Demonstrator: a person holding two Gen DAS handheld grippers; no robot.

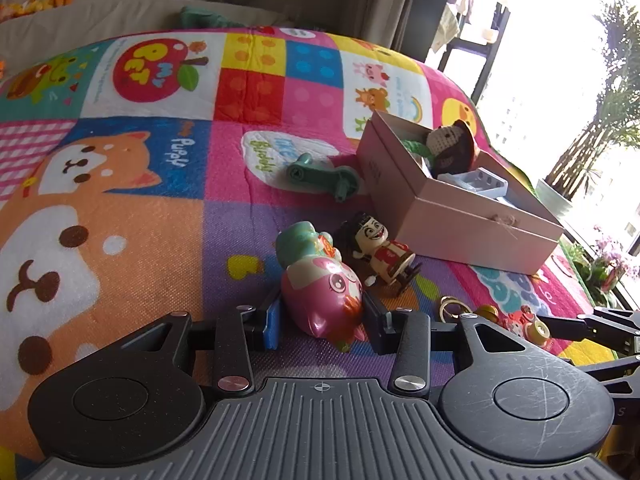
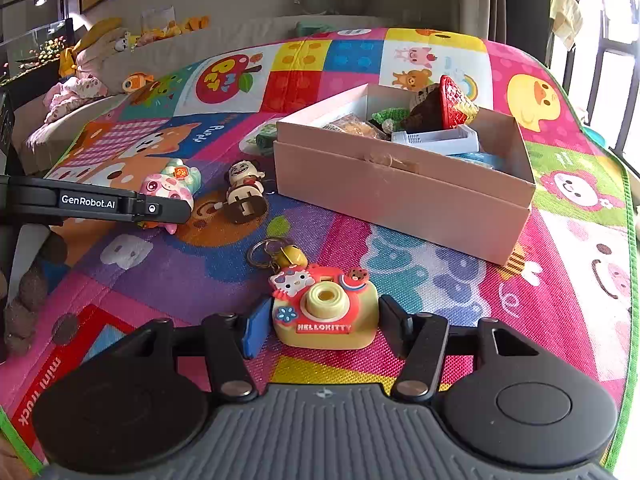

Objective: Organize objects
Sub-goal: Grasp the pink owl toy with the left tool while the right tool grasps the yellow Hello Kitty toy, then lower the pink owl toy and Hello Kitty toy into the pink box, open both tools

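Note:
A pink pig toy (image 1: 324,296) with a green cap lies on the play mat between the fingers of my left gripper (image 1: 322,320), which is open around it; it also shows in the right wrist view (image 2: 170,186). A Hello Kitty toy camera (image 2: 325,310) with a key ring sits between the fingers of my right gripper (image 2: 324,326), which is open around it with small gaps either side. A wooden doll figure (image 1: 380,250) lies beside the pig. A pink cardboard box (image 2: 400,188) holds several toys.
A green plastic toy (image 1: 320,176) lies left of the box (image 1: 460,216). The colourful play mat (image 2: 560,280) covers the floor. Plush toys and a cushion (image 2: 80,80) lie at the far left edge. A window with plants (image 1: 600,160) is on the right.

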